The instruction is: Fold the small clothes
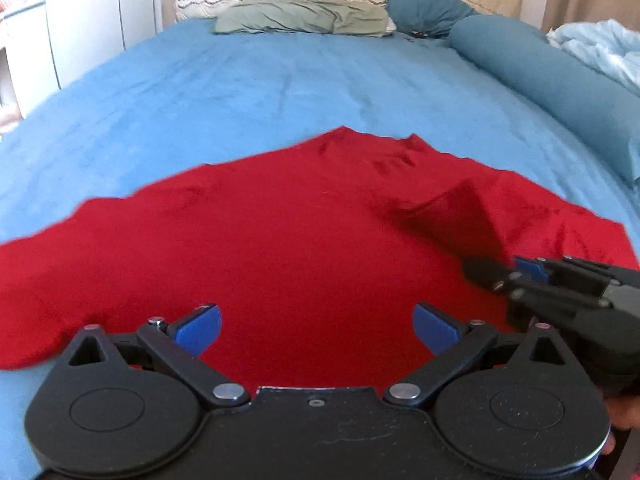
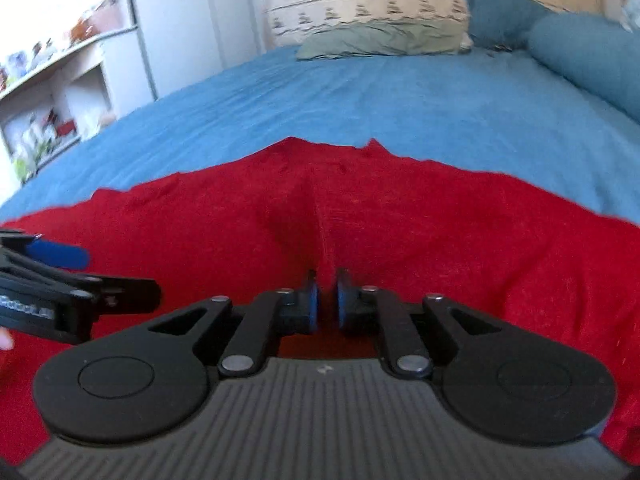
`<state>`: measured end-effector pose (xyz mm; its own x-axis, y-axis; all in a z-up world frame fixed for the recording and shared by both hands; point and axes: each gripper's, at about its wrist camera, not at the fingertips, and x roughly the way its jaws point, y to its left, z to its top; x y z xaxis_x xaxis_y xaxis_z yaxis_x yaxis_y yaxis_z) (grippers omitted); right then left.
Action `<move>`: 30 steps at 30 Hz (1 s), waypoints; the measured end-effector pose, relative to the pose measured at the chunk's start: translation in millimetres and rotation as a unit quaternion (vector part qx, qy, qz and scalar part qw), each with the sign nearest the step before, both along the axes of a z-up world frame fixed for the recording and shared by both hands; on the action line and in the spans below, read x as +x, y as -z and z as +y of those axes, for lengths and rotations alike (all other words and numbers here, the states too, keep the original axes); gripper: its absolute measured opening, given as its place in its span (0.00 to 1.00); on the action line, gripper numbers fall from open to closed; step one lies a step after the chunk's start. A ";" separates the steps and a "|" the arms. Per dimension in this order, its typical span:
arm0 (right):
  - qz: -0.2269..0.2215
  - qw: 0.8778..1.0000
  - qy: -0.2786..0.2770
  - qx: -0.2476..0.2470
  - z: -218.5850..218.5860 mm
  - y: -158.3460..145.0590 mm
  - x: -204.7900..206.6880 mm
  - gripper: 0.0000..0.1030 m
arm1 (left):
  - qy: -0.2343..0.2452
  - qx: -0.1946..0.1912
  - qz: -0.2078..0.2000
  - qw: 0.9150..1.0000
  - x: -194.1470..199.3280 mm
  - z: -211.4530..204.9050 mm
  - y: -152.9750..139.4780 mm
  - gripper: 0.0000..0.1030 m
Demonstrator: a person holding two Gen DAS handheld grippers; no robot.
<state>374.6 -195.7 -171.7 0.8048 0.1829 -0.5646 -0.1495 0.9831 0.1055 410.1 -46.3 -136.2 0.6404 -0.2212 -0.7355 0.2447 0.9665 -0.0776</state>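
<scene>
A red garment (image 1: 260, 240) lies spread on the blue bedsheet (image 1: 240, 88); it also fills the right wrist view (image 2: 440, 240). My left gripper (image 1: 316, 330) is open and empty, hovering over the garment's near edge. My right gripper (image 2: 327, 300) is shut on a pinched ridge of the red cloth, which rises as a fold ahead of the fingers. In the left wrist view the right gripper (image 1: 480, 270) sits at the right, lifting a dark peak of the fabric (image 1: 460, 216). The left gripper (image 2: 86, 258) shows at the left edge of the right wrist view.
Pillows (image 1: 304, 16) and a teal bolster (image 1: 540, 68) lie at the bed's far and right side. A light blue blanket (image 1: 600, 48) is bunched at far right. White shelves (image 2: 52, 92) stand left of the bed.
</scene>
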 end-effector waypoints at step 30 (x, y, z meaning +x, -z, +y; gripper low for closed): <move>0.043 0.981 0.188 -0.032 -142.8 -3.8 -129.5 1.00 | -0.012 -0.084 -0.021 0.996 27.8 -84.2 -3.6 0.04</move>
